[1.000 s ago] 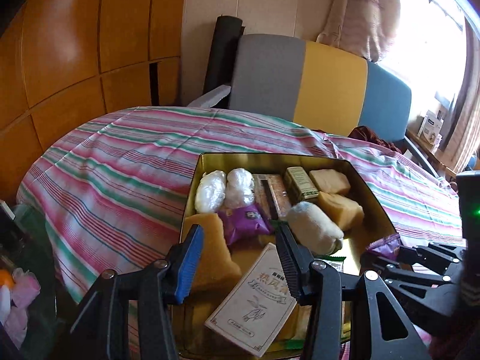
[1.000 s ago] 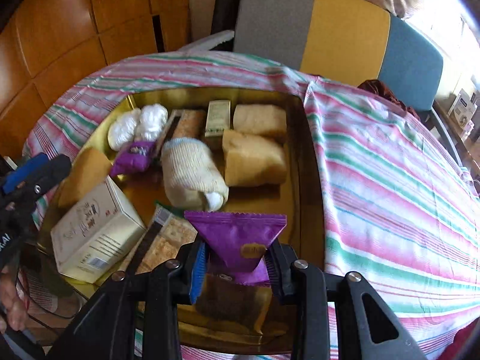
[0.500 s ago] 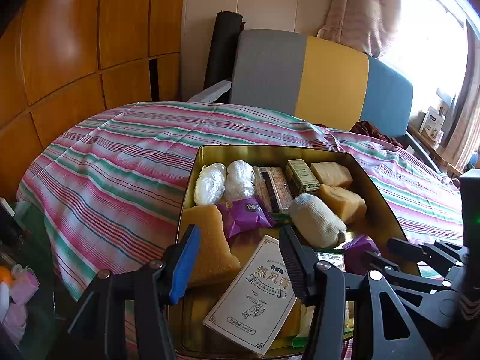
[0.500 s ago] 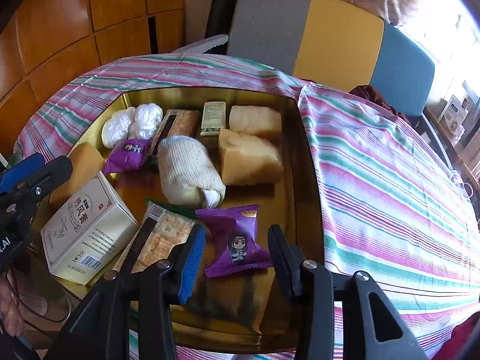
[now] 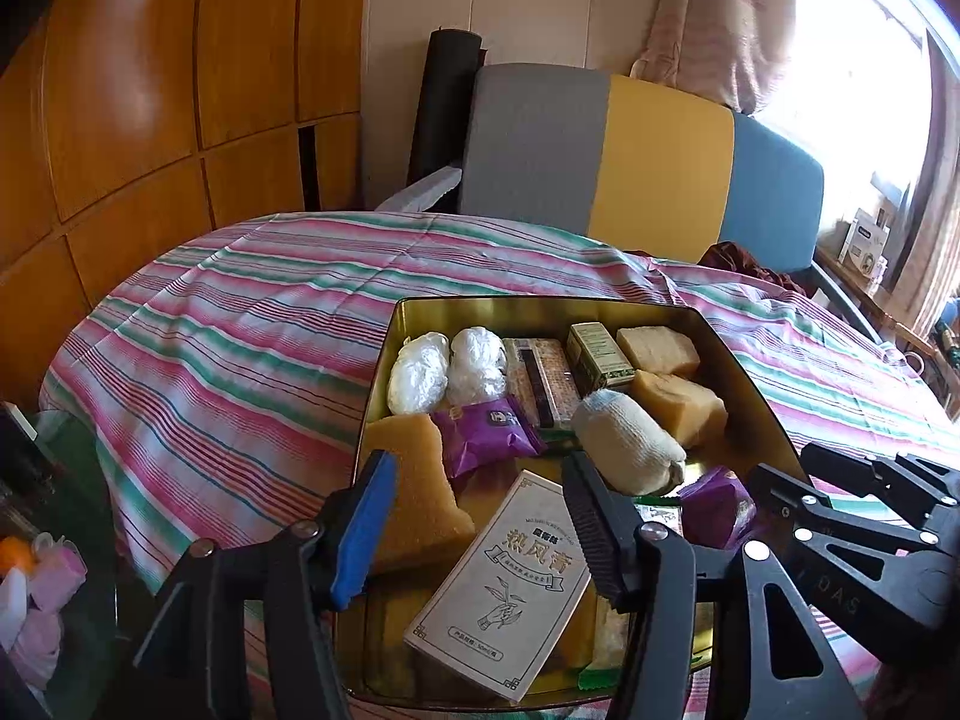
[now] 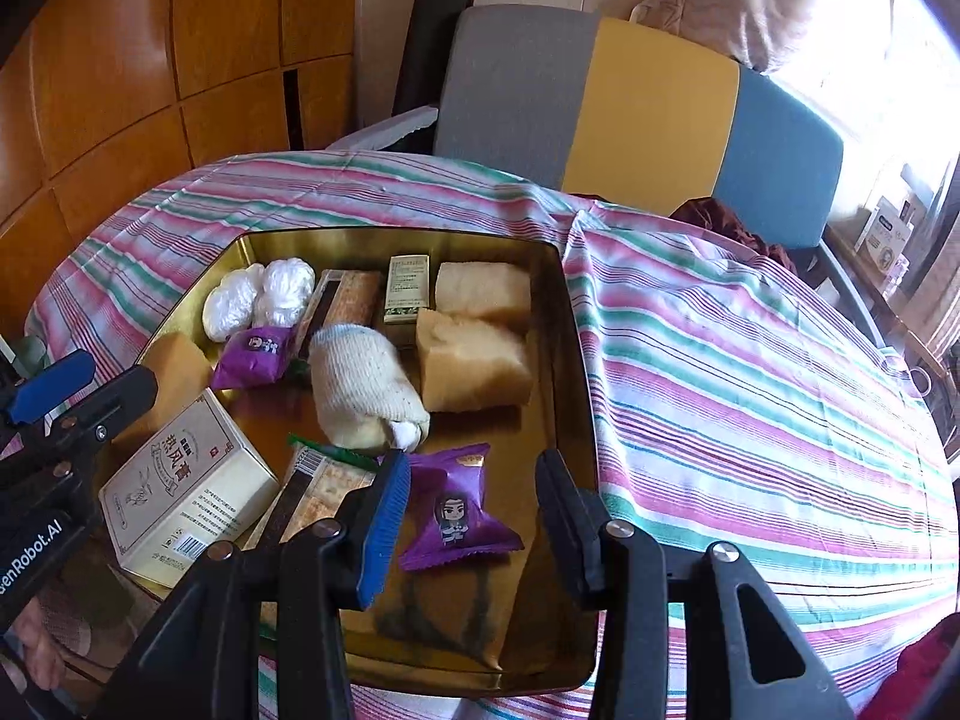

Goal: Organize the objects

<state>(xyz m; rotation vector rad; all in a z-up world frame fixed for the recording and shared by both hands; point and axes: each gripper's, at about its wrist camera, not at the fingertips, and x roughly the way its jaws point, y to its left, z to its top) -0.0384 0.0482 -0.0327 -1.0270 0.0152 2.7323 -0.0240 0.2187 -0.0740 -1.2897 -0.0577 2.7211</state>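
A purple snack packet (image 6: 457,510) lies flat on the floor of the gold tin (image 6: 573,360), near its right wall, between the spread, empty fingers of the right gripper (image 6: 471,516). Just beyond it sit a rolled white sock (image 6: 366,384) and two sponge blocks (image 6: 474,360). The left gripper (image 5: 477,525) hangs with jaws apart above a cream carton (image 5: 504,576) at the tin's near-left corner.
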